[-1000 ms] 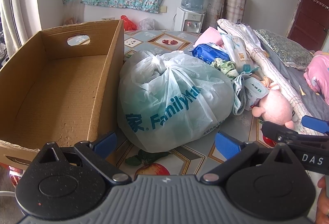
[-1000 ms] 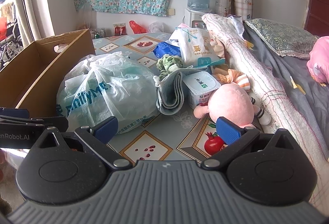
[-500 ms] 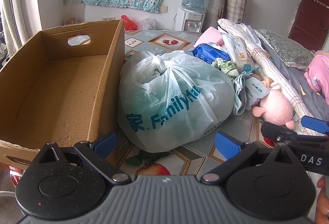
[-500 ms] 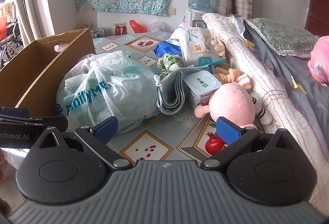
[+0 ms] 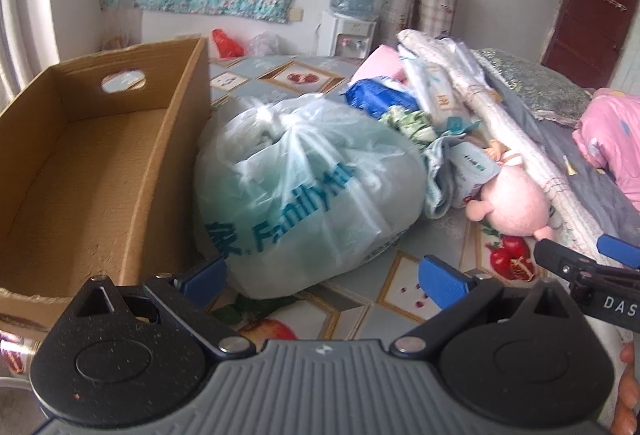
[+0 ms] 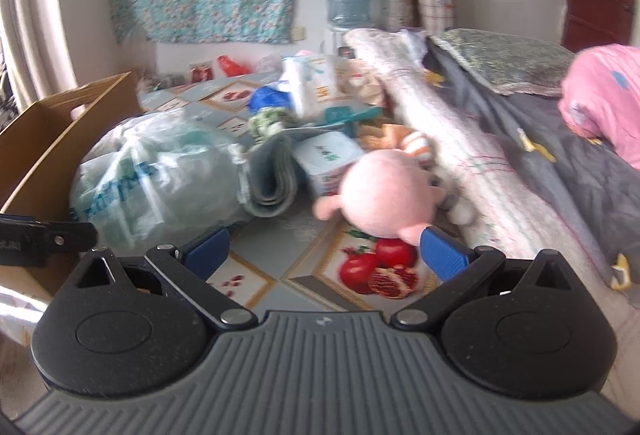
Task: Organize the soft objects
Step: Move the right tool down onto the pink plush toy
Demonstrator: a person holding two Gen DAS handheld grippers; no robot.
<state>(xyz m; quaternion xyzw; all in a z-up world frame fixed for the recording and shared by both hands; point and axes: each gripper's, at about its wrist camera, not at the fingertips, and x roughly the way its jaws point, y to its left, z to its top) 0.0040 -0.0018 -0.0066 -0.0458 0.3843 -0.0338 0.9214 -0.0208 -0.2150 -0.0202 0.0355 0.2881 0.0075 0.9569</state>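
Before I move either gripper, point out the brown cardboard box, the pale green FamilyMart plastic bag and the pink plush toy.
brown cardboard box (image 5: 96, 171), left wrist view, bare inner floor.
pale green FamilyMart plastic bag (image 5: 304, 195), left wrist view, printed front face.
pink plush toy (image 6: 386, 193), right wrist view, round pink body.

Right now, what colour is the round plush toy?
Pale pink plush toy; sharpest in the left wrist view.

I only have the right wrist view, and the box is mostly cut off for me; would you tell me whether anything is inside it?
Observer: The left wrist view looks straight into the box; only bare cardboard shows inside.
Operator: Thank you. Is the bag tied shut?
Observer: Yes, the bag is knotted at its top.
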